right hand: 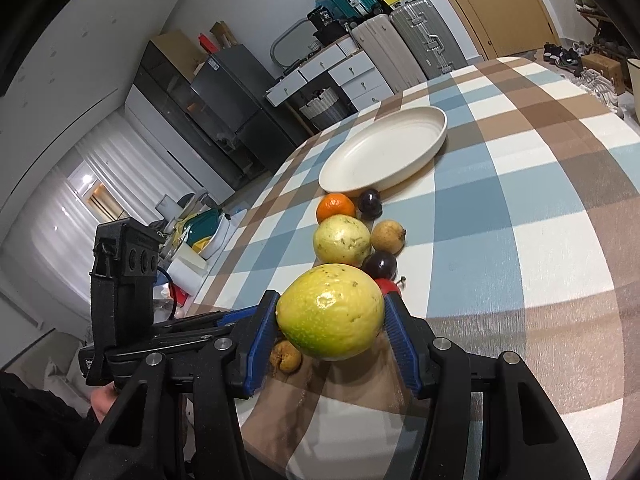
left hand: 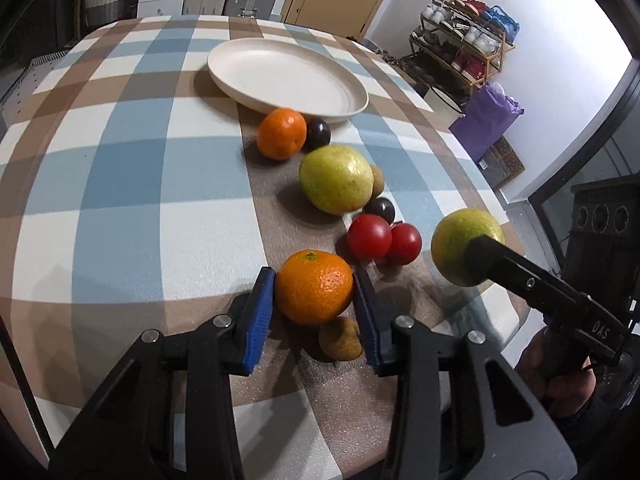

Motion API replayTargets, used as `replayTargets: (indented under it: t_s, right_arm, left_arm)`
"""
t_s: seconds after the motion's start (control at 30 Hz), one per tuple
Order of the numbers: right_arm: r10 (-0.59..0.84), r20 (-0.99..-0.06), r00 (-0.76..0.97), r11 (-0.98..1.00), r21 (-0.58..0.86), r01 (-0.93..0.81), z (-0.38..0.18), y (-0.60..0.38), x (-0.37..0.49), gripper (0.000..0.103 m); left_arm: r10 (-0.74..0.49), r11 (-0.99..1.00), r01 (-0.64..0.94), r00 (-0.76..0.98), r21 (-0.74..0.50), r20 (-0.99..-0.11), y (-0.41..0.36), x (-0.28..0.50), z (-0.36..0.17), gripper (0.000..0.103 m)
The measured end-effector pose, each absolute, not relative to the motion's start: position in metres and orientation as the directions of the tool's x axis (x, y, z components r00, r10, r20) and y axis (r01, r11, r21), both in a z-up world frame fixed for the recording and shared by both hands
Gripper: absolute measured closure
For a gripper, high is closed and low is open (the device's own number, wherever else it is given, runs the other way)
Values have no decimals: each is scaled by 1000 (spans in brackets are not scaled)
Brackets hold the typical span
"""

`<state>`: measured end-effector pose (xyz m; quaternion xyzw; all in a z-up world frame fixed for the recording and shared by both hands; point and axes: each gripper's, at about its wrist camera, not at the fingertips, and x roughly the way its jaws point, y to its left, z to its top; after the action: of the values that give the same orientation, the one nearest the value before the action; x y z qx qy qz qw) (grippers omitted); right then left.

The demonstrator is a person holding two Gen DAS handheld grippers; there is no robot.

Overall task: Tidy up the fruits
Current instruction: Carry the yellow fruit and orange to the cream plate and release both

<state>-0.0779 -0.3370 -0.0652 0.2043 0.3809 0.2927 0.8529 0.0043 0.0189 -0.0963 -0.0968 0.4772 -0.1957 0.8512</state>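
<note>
Left wrist view: the left gripper (left hand: 314,292) has its blue pads (left hand: 261,312) closed against both sides of an orange mandarin (left hand: 315,286), which sits low over the checked tablecloth (left hand: 120,184). A small brown fruit (left hand: 340,338) lies just beneath and behind the mandarin, between the fingers but apart from the pads. Only this view shows two red tomatoes (left hand: 384,240) touching one another, and the right gripper from the side, its black finger (left hand: 504,264) crossing a yellow-green guava (left hand: 464,244) held clear of the table.

Right wrist view: the right gripper (right hand: 331,320) clamps that guava (right hand: 330,312) between its blue pads (right hand: 262,328); the fruit hides most of the tomatoes, leaving a red sliver (right hand: 388,286). This view alone shows a tan pear-like fruit (right hand: 388,236) in full and the body of the left gripper (right hand: 124,264) at the left edge.

Both views: a row of fruit runs toward an empty cream plate (left hand: 224,60) (right hand: 436,120). A second mandarin (left hand: 282,134) (right hand: 335,208) and a dark plum (left hand: 318,134) (right hand: 370,202) lie just beside the plate's near rim; a second guava (left hand: 336,180) (right hand: 342,240) and another dark plum (left hand: 379,209) (right hand: 380,265) follow. A shoe rack (left hand: 464,36) stands beyond the table in the left view; suitcases (right hand: 400,48) and drawers (right hand: 352,76) in the right.
</note>
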Motion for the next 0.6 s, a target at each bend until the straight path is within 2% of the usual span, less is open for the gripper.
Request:
replayTargets:
  t_s: [0.6]
  right_arm:
    - [665, -514, 542, 738, 563, -371, -37, -335, -5, 50]
  left_arm:
    - [-439, 898, 232, 536, -375, -721, 46, 69, -48, 67]
